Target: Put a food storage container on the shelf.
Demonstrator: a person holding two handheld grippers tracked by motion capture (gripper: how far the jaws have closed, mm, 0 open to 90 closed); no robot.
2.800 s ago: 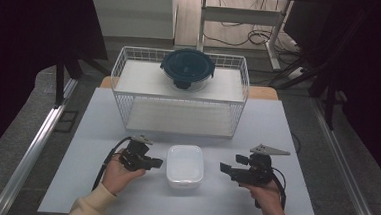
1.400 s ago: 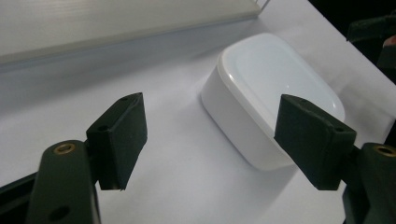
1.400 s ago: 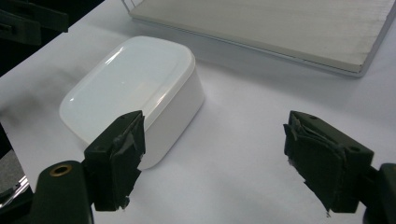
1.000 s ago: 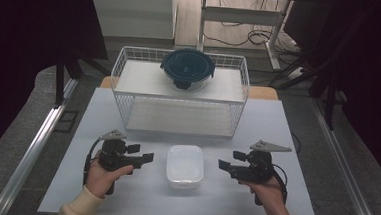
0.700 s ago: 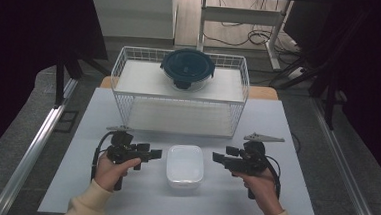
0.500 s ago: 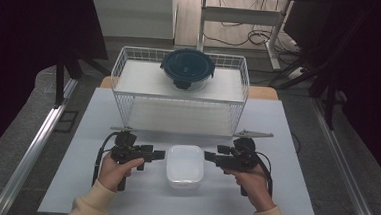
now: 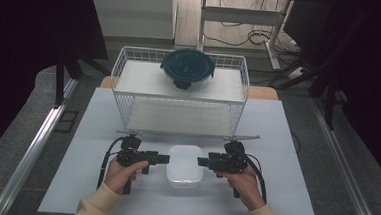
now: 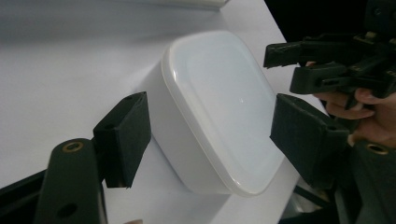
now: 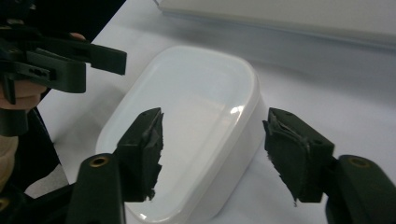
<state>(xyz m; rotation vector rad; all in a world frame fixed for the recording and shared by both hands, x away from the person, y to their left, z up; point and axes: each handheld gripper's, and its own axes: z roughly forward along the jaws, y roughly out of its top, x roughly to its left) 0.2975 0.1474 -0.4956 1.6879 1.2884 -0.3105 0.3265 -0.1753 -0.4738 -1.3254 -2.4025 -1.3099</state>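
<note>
I have the left gripper [image 7: 162, 159] and the right gripper [image 7: 203, 162] on either side of the white lidded container [image 7: 185, 165] on the table [image 7: 293, 194]. Both stand spread, the right one's jaws have just been closing, nothing gripped yet; lifting is left.

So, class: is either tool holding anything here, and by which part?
Nothing is held. Both the left tool and the right tool stand open at opposite ends of the white box, pads not pressing it.

The white container [image 8: 219, 107] looks like smooth, glossy plastic with a soft sheen on its lid, the left tongs [image 8: 210, 135] and right tongs [image 9: 212, 158] carry matt black, frayed rubbery pads, the surface [image 7: 92, 131] is matt pale laminate, and the basket [image 7: 122, 78] at twelve o'clock is white-coated wire.
</note>
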